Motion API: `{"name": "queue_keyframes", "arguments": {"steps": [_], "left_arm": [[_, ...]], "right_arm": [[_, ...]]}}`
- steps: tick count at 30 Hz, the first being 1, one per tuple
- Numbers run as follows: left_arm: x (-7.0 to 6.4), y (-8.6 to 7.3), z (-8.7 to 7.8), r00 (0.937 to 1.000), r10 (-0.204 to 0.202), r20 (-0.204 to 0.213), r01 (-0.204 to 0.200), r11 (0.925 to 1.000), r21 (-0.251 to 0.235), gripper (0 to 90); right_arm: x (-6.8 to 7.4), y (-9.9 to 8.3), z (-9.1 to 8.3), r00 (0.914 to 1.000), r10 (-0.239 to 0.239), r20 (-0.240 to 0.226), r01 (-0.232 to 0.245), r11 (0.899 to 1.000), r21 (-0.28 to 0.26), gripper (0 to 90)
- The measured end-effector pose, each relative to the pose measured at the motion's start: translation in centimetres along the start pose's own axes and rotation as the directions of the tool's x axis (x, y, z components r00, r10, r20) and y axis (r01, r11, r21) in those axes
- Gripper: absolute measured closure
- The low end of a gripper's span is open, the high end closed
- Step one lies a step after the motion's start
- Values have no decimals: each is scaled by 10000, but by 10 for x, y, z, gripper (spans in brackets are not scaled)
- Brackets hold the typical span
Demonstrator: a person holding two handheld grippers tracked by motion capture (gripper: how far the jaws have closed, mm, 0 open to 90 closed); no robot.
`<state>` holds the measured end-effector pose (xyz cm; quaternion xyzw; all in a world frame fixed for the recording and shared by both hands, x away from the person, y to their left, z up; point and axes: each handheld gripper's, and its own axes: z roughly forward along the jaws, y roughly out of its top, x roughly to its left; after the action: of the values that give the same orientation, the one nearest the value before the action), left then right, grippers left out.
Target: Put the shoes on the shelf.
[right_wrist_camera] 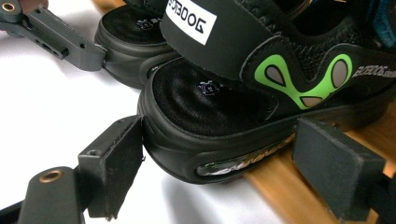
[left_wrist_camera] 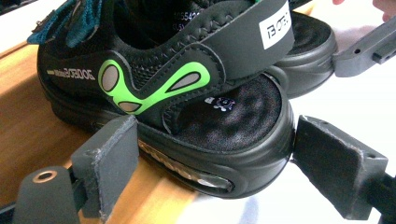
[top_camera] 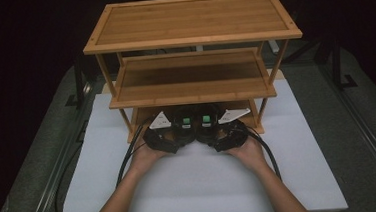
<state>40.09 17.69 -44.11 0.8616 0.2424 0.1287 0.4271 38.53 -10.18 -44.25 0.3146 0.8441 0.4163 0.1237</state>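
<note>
Left sandal (left_wrist_camera: 187, 112): a black sports sandal with green side trim and a wide strap, seen in the left claw view with its heel end hanging over the front edge of the bamboo shelf rack's (top_camera: 191, 35) lowest board, above the white counter (top_camera: 196, 185).
Right sandal (right_wrist_camera: 261, 102): its mate, just beside it, placed the same way.
Left claw (left_wrist_camera: 205, 163): released; the jaws stand either side of the left sandal's heel, one pad touching or nearly touching the sole wall, the other apart.
Right claw (right_wrist_camera: 224, 172): released likewise, straddling the right sandal's heel with gaps at the sole.
Handling: each sandal is judged light; the foam-like sole should be firm yet slightly yielding, the mesh upper and strap soft and floppy.
Hold: the thick sole rim at the heel is judged the best place; the rubbery wall should grip well, while the strap would be expected to fold.
Risk: a heel-only hold may let the toe droop.
</note>
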Motion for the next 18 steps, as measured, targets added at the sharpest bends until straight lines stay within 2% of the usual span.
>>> {"name": "queue_keyframes", "arguments": {"steps": [9,13,18], "left_arm": [[9,7,9,9997,15,-238,-10,9998,197,144],[14,7,11,9994,29,-349,-21,9997,230,145],[16,10,17,9985,5,-551,12,9996,298,145]], "right_arm": [[-9,5,8,9987,-164,491,166,9999,-24,226],[-11,8,11,9983,19,583,-16,10000,-51,229],[-15,9,13,9960,-30,898,5,9996,279,241]]}}
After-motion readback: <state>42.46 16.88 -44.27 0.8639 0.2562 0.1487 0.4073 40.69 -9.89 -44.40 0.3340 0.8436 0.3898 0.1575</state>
